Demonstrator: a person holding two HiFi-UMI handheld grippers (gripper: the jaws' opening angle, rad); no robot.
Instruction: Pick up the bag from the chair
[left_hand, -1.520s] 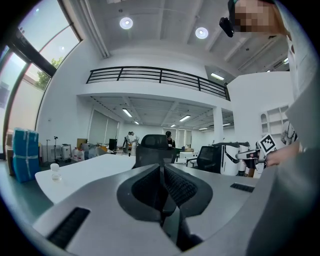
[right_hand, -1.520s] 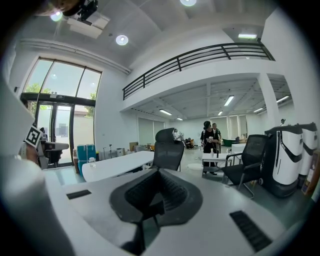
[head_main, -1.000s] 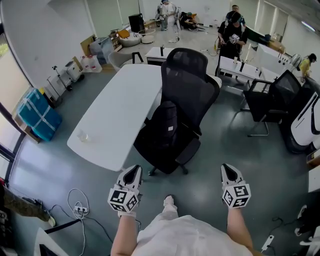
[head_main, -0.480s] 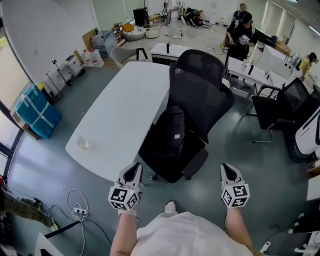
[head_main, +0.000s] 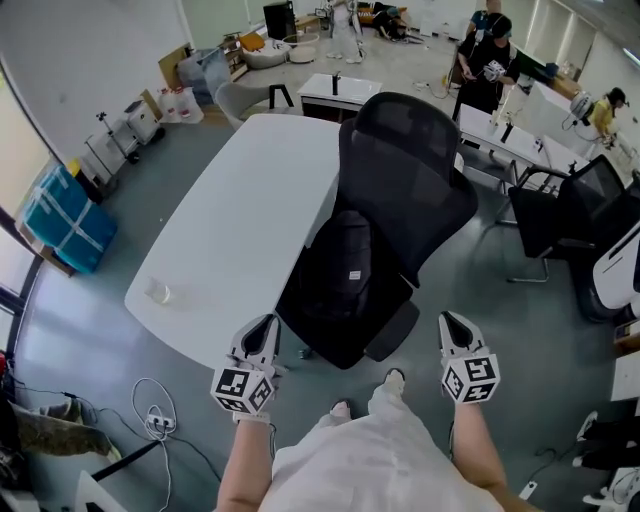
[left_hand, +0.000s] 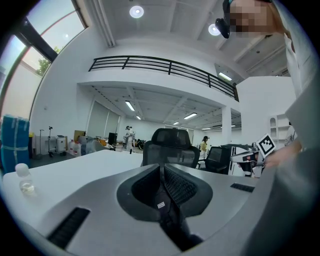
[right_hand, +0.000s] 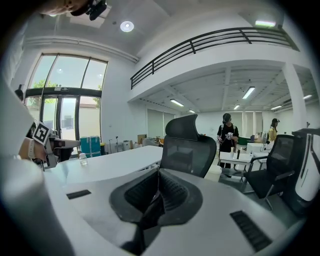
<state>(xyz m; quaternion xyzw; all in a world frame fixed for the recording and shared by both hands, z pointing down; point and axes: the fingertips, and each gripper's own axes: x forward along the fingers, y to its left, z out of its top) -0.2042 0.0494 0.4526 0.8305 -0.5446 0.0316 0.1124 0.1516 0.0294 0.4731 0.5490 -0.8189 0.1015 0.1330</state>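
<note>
A black bag (head_main: 345, 268) with a small white label stands upright on the seat of a black mesh office chair (head_main: 410, 175), leaning on its backrest. My left gripper (head_main: 266, 323) hovers just short of the seat's front left edge, jaws shut and empty. My right gripper (head_main: 446, 319) hangs to the right of the seat over the floor, also shut and empty. In the left gripper view the left gripper (left_hand: 161, 169) points at the chair (left_hand: 170, 142). In the right gripper view the right gripper (right_hand: 158, 173) faces the chair (right_hand: 187, 145) from its right side.
A long white table (head_main: 240, 200) touches the chair's left side, with a small clear bottle (head_main: 158, 291) near its front corner. Cables and a power strip (head_main: 160, 415) lie on the floor at left. More black chairs (head_main: 545, 205) and desks stand at right; people (head_main: 487, 60) work far back.
I have walked closer to the chair; it and the bag now sit nearer both grippers. A foot has stepped forward. Both grippers stay shut.
</note>
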